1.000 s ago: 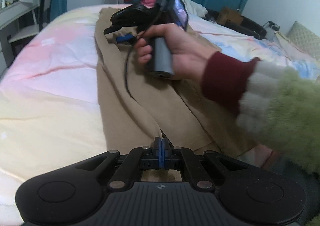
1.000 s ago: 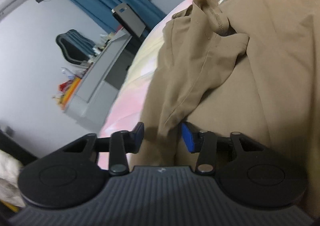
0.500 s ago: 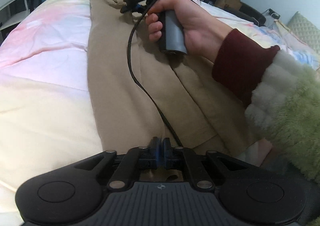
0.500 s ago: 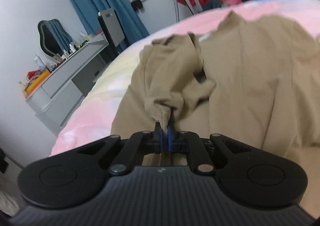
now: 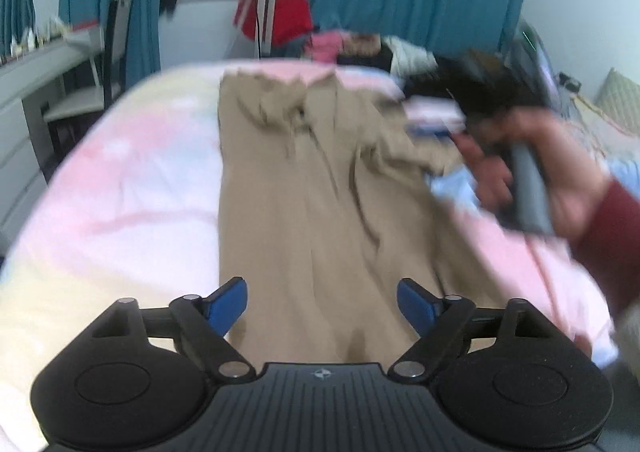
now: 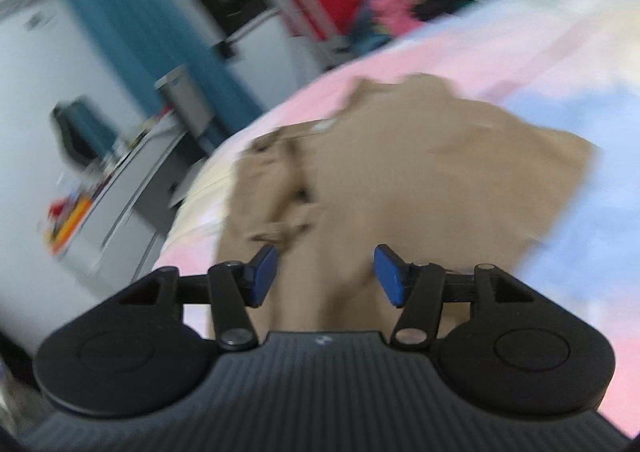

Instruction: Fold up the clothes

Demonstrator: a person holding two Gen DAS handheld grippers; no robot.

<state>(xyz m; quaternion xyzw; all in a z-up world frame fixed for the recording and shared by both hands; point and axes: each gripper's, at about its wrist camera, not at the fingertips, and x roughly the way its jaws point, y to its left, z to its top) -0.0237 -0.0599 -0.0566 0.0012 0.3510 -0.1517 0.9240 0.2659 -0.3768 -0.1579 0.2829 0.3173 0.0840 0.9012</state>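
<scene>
Both grippers spread wide over a tan garment on the bed.

Left wrist view: the left gripper (image 5: 322, 302) sits at bottom centre, jaws far apart and holding nothing, with the tan garment (image 5: 316, 188) running up the middle of the frame on the pastel bedspread (image 5: 132, 188); at right, blurred, the right hand (image 5: 532, 176) grips its handle. Right wrist view: the right gripper (image 6: 325, 272) at lower centre is likewise wide apart and empty, the garment (image 6: 400, 172) filling the centre.

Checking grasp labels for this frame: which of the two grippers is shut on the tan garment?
Neither. The left gripper and the right gripper both stand open, blue pads apart above the tan garment, which lies loose on the bed.
</scene>
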